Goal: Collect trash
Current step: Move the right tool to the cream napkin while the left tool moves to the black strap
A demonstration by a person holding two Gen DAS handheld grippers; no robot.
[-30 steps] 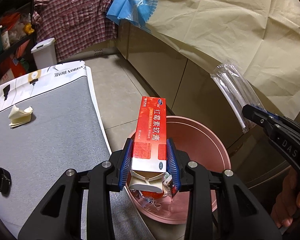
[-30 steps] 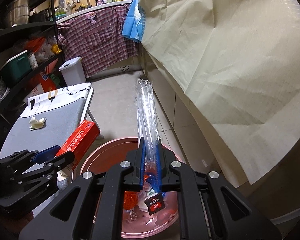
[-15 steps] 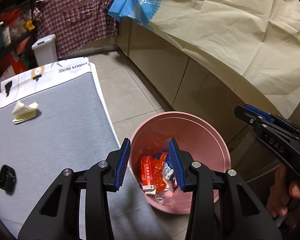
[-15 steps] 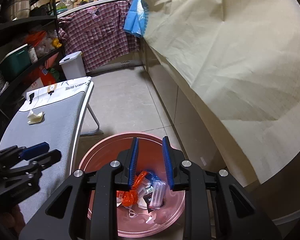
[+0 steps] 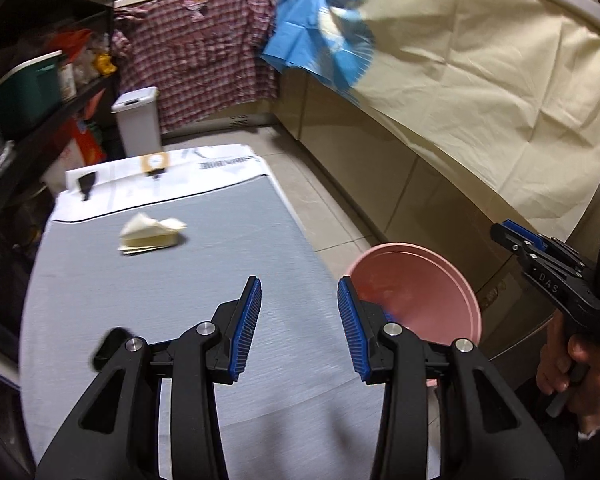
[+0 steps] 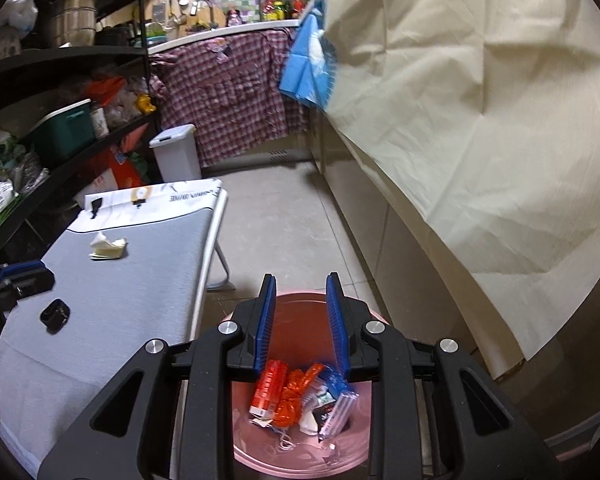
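My left gripper [image 5: 299, 282] hangs open and empty over the grey padded board [image 5: 180, 288]. A crumpled cream tissue [image 5: 152, 234] lies ahead of it on the board, and a small black object [image 5: 110, 346] lies by its left finger. The pink bin [image 5: 414, 276] stands on the floor at the board's right edge. My right gripper [image 6: 301, 278] is open and empty above that bin [image 6: 256, 446]. Inside lie a red box [image 6: 269, 388], orange scraps and a clear plastic wrapper [image 6: 338, 412]. A hand holds the right gripper [image 5: 504, 232] at the right edge of the left wrist view.
A white lidded bin [image 5: 138, 126] stands on the floor beyond the board. Dark shelves [image 6: 60, 92] packed with goods line the left side. A cream cloth [image 6: 480, 120] drapes over the counter on the right, with tiled floor [image 6: 284, 220] between.
The left gripper let go of the red box and the right let go of the clear wrapper; both now lie in the bin. The left gripper then swung left and up over the board.
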